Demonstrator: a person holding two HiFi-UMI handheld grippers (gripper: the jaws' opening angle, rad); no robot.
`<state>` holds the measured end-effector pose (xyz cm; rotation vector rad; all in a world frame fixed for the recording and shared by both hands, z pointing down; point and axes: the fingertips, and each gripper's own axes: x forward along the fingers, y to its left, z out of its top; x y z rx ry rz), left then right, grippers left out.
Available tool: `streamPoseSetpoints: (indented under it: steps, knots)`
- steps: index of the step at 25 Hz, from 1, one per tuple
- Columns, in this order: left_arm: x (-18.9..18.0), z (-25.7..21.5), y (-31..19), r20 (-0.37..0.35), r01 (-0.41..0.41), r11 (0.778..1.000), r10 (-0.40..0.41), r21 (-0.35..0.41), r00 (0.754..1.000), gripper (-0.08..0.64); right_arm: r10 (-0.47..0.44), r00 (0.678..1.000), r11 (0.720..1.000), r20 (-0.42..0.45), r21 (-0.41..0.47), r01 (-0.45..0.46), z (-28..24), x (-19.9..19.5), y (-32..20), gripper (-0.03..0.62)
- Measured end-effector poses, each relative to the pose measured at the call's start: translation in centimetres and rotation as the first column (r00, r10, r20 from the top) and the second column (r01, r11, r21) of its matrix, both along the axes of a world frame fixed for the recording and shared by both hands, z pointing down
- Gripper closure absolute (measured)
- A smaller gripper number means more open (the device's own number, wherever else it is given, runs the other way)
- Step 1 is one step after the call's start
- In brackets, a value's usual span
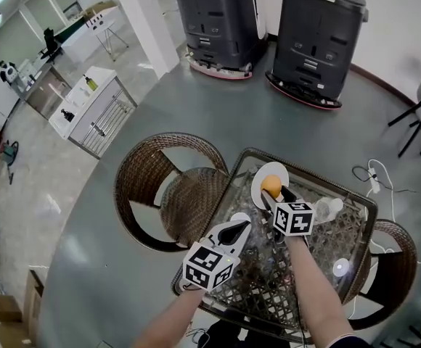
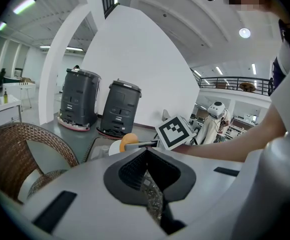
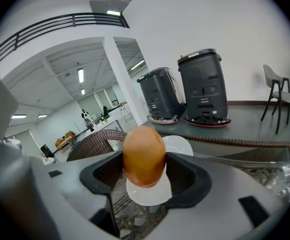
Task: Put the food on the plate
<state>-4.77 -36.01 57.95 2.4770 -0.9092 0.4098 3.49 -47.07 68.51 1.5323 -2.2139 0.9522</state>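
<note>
Item: orange-brown egg-shaped food (image 3: 144, 154), pinched in right hand-held gripper (image 3: 144, 160) just above white round plate (image 1: 263, 170).
Left hand-held gripper (image 2: 146, 156) closed, empty. Risk: if released high, the rounded food may roll off onto wicker worktop (image 1: 327, 252).

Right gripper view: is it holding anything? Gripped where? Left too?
Right gripper holds the orange-brown egg-shaped food, jaws clamped on its two opposite sides, towards its lower half. Left gripper is shut with nothing in it.

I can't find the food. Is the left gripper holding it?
No, the right gripper grips the orange food in its jaws.
</note>
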Motion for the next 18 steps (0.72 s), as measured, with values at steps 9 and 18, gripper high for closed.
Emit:
streamPoseSetpoints:
  steps: [9, 18]
  knots:
    - [0.0, 1.3, -0.5, -0.008, 0.004, 0.999, -0.005, -0.032, 1.0, 0.552, 0.014, 0.998, 0.996, 0.059, -0.086, -0.009, 2.0, -0.1, -0.8, 0.314]
    - [-0.5, 2.0, -0.7, -0.007, 0.009, 0.999, -0.009, -0.049, 1.0, 0.552, 0.028, 0.999, 0.997, 0.043, -0.079, -0.024, 2.3, 0.0, -1.2, 0.314]
